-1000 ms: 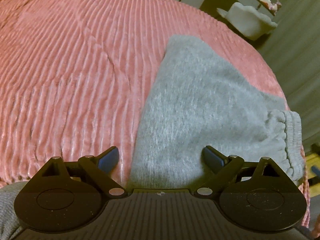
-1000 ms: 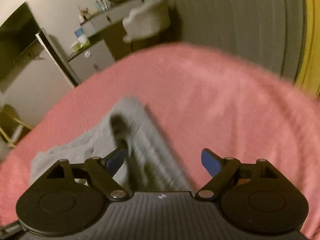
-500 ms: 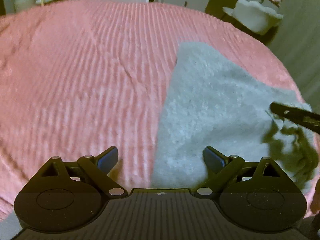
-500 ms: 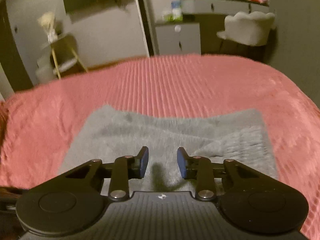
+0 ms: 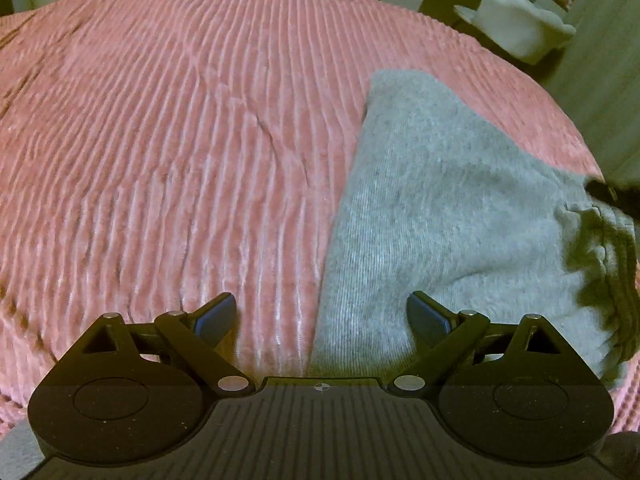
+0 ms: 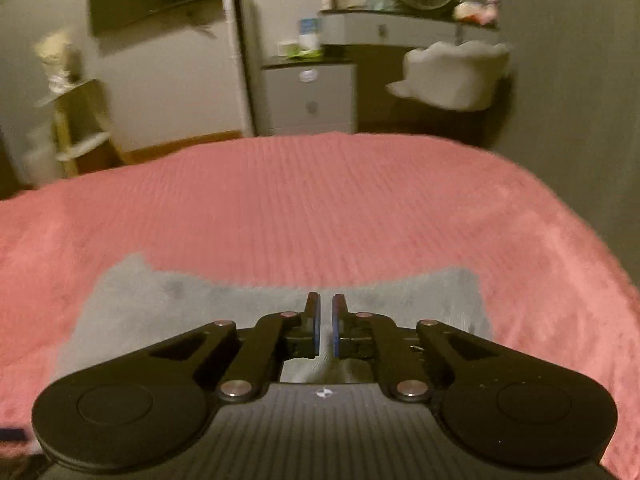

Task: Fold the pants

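Note:
Grey pants (image 5: 452, 208) lie folded on a pink ribbed bedspread (image 5: 160, 140), with the gathered waistband at the right edge of the left wrist view. My left gripper (image 5: 320, 316) is open and empty, low over the pants' left edge. In the right wrist view the pants (image 6: 168, 300) spread under my right gripper (image 6: 326, 322), whose jaws are nearly closed with a narrow gap. I cannot tell whether cloth is pinched between them. A dark part of the right gripper (image 5: 616, 196) shows over the waistband.
The pink bedspread (image 6: 320, 208) covers the whole bed. Beyond its far edge stand a white cabinet (image 6: 308, 96), a dressing table with a white chair (image 6: 452, 76), and a small shelf (image 6: 76, 120) at the left. A wall is close on the right.
My right gripper swung round over the pants and its jaws went from wide open to nearly closed. The left gripper stayed open and shifted slightly left along the pants' edge.

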The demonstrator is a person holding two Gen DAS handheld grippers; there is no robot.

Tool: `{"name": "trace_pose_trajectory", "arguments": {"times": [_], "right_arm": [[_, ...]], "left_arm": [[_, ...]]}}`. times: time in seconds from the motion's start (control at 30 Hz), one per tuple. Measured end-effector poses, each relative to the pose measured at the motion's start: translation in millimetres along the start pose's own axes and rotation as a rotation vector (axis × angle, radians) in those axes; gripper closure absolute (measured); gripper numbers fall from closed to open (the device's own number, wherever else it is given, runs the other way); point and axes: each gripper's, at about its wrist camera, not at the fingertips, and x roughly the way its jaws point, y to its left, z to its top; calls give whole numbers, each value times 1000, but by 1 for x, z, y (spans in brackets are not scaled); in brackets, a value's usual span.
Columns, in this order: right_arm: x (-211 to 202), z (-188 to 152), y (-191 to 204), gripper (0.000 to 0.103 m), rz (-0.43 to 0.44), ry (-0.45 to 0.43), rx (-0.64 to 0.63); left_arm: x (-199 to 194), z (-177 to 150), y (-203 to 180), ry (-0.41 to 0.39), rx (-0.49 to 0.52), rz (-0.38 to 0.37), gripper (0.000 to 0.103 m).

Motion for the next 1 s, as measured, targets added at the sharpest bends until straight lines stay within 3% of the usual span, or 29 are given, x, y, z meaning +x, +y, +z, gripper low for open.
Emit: {"name": "trace_pose_trajectory", "arguments": {"times": [0.07,0.1,0.13,0.17,0.3,0.37,0.43,0.5,0.57,0.63,0.7,1.0], "right_arm": [[-20,-20,-4,95,77,37,-69],[-25,-29,-6,85,88,69,-111],[-25,-40,-9,74,37,101,-152],[-24,-49,-13,75,22,116,-171],[-48,-47,-38,74,64,93,-33],[-59,-49,-44,62,45,68,-32],[-62,-58,-53,10,5,94,-53],[-54,-62,-67,8,-38,165,-33],[-56,-61,-85,6,23,181,70],[-60,-63,-99,0,26,166,150],[-60,-64,-107,0,33,168,198],[-22,-75,-139,0,182,313,410]], "left_arm": [[3,0,0,7,-3,-3,6],[4,1,1,9,-4,-4,6],[5,2,1,9,-6,-5,5],[4,2,1,8,-5,-11,5],[0,-1,-5,-13,26,8,6],[-1,-2,-8,-21,37,15,6],[-2,-2,-9,-20,42,18,6],[-1,-1,-9,-16,42,13,6],[0,1,-8,-9,37,7,6],[2,4,-7,8,36,-6,6],[1,9,-9,16,48,-8,6],[11,28,-40,16,184,13,6]]}}
